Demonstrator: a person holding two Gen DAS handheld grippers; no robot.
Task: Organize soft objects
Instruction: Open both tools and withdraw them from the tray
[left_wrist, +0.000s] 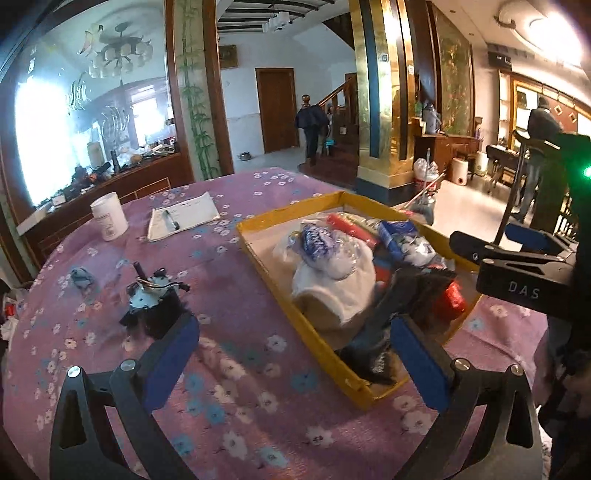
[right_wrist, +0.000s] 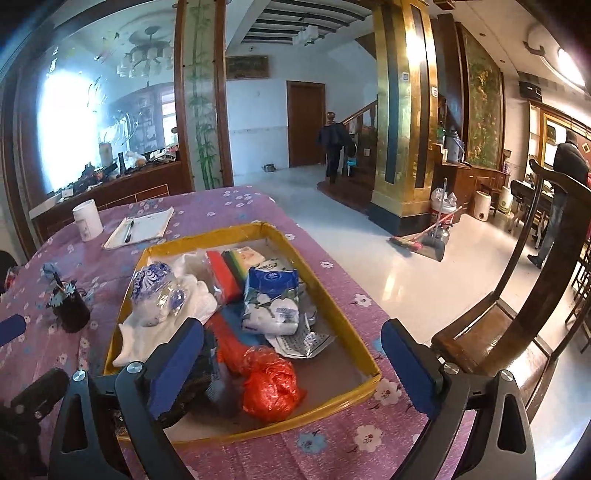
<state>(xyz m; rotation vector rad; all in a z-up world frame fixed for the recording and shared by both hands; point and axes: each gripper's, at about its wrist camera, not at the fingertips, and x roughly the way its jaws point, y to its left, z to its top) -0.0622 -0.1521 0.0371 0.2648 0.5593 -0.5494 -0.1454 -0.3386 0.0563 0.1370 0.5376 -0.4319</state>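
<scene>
A yellow-rimmed tray (left_wrist: 258, 258) (right_wrist: 207, 238) sits on the purple flowered tablecloth, filled with soft things. In it are a white cloth (left_wrist: 332, 291) (right_wrist: 136, 339), a blue-and-white bag (left_wrist: 321, 243) (right_wrist: 151, 291), a tissue pack (left_wrist: 402, 240) (right_wrist: 273, 295), a dark cloth (left_wrist: 369, 343) (right_wrist: 199, 376) and an orange-red plastic bag (left_wrist: 450, 299) (right_wrist: 273, 384). My left gripper (left_wrist: 295, 354) hangs open over the tray's near-left corner, holding nothing. My right gripper (right_wrist: 293, 363) (left_wrist: 469, 258) is open above the tray's near end, also holding nothing.
Left of the tray stand a white cup (left_wrist: 109, 221), a notepad with a pen (left_wrist: 181, 218), a black pot-like object (left_wrist: 155, 302) and a small grey-blue scrap (left_wrist: 83, 277). A wooden chair (right_wrist: 498, 332) stands at the table's right. Two people are far back in the room.
</scene>
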